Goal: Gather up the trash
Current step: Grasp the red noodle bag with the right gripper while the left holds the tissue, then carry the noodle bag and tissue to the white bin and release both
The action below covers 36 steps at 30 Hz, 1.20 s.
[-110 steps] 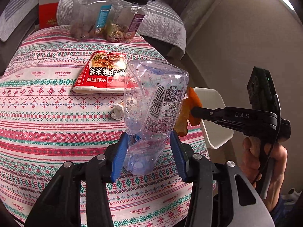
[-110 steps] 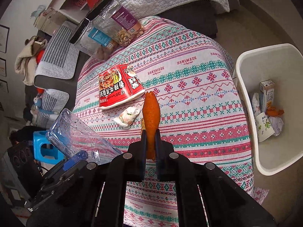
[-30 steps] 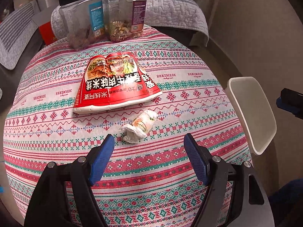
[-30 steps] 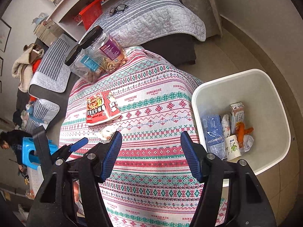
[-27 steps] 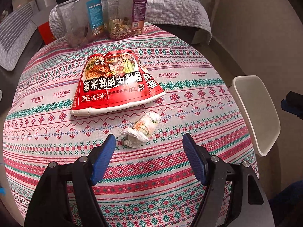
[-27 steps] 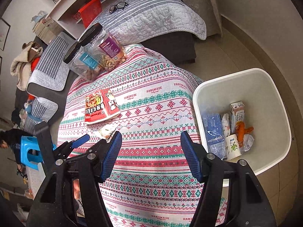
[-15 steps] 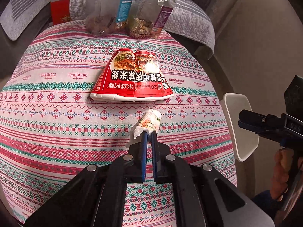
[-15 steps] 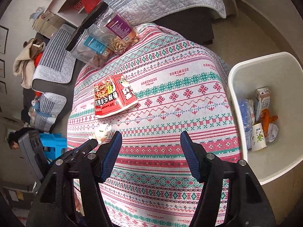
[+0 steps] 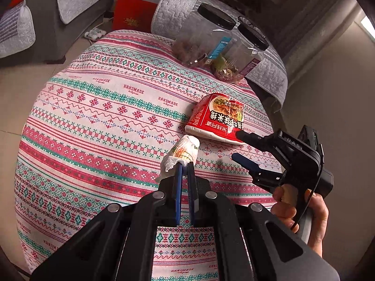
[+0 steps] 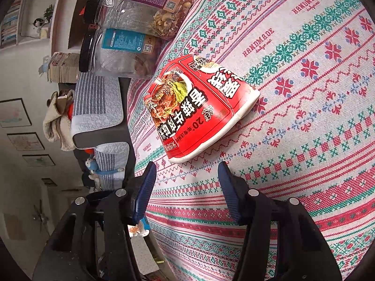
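- Trash left on the patterned counter (image 9: 98,126) comes down to two pieces: a crumpled white wrapper (image 9: 184,151) and a flattened red noodle cup (image 10: 199,107).
- The left hand-held gripper (image 9: 184,171) has its blue jaws nearly together, pinching the wrapper by its near, twisted end; the rest of the wad sticks out past the fingertips. Holding it by that thin end is probably the easiest purchase on something so soft and shapeless.
- The wrapper is white paper or film with a green and orange print, scrunched into a short roll. Whether it has come clear of the cloth cannot be told from this angle.
- The right hand-held gripper (image 10: 186,178) points at the noodle cup's white rim, jaws at a middling width and closing, with nothing between them yet; the cup lies just beyond the fingertips. In the left wrist view a hand (image 9: 302,201) grips its handle, one finger of the tool reaching the cup's edge.
- The approach from the rim side looks sensible: the squashed rim offers a thin lip to nip, while the broad printed wall is too wide.
- The cup lies on its side near the far right of the counter, red with white and black lettering and a food photo, its mouth pressed almost flat.
- Two clear jars (image 10: 131,32) with black lids stand behind it, holding food, so they are likely not trash.
- No bin shows in either view.
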{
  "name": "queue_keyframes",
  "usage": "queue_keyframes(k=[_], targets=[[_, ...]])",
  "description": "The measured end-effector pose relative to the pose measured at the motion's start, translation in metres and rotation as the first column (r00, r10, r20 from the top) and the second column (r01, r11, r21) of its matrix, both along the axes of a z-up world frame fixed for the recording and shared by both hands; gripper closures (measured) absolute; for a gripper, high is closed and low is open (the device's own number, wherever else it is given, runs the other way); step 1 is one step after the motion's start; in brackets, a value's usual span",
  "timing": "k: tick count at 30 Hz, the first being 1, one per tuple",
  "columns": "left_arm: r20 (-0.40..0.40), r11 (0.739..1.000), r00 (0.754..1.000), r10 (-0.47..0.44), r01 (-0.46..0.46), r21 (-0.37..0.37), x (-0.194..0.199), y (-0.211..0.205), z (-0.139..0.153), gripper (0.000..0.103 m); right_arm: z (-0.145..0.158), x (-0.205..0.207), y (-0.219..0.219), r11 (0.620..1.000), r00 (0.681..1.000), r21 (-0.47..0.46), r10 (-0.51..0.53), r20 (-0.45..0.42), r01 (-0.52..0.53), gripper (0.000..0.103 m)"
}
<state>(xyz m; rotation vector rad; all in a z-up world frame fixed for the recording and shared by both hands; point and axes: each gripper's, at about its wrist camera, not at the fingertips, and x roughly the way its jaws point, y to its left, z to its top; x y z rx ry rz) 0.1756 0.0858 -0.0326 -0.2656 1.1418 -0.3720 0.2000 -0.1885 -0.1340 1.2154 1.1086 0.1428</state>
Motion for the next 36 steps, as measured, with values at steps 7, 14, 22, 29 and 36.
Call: queue_keyframes(k=[7, 14, 22, 29, 36], targets=[[0.013, 1.000, 1.000, -0.001, 0.001, -0.029, 0.001, 0.006, 0.008, 0.099, -0.016, 0.006, 0.003, 0.991, 0.991, 0.032, -0.129, 0.021, 0.128, 0.080], [0.009, 0.999, 1.000, -0.003, 0.003, -0.045, 0.005, 0.004, 0.008, 0.099, 0.008, 0.003, -0.001, 0.992, 0.988, -0.004, -0.126, 0.088, 0.127, 0.096], [0.030, 0.997, 0.999, -0.030, 0.032, -0.070, 0.003, -0.017, 0.019, 0.099, 0.040, -0.007, -0.019, 0.991, 0.990, -0.106, -0.067, 0.123, 0.080, 0.098], [0.057, 0.994, 0.996, -0.072, 0.077, -0.083, -0.003, -0.046, 0.031, 0.099, 0.067, -0.032, -0.044, 0.985, 0.992, -0.167, -0.014, 0.122, 0.034, 0.099], [0.066, 0.986, 0.990, -0.128, 0.134, -0.095, -0.011, -0.095, 0.034, 0.099, 0.094, -0.065, -0.081, 0.982, 0.991, -0.189, 0.008, 0.134, 0.018, 0.099]])
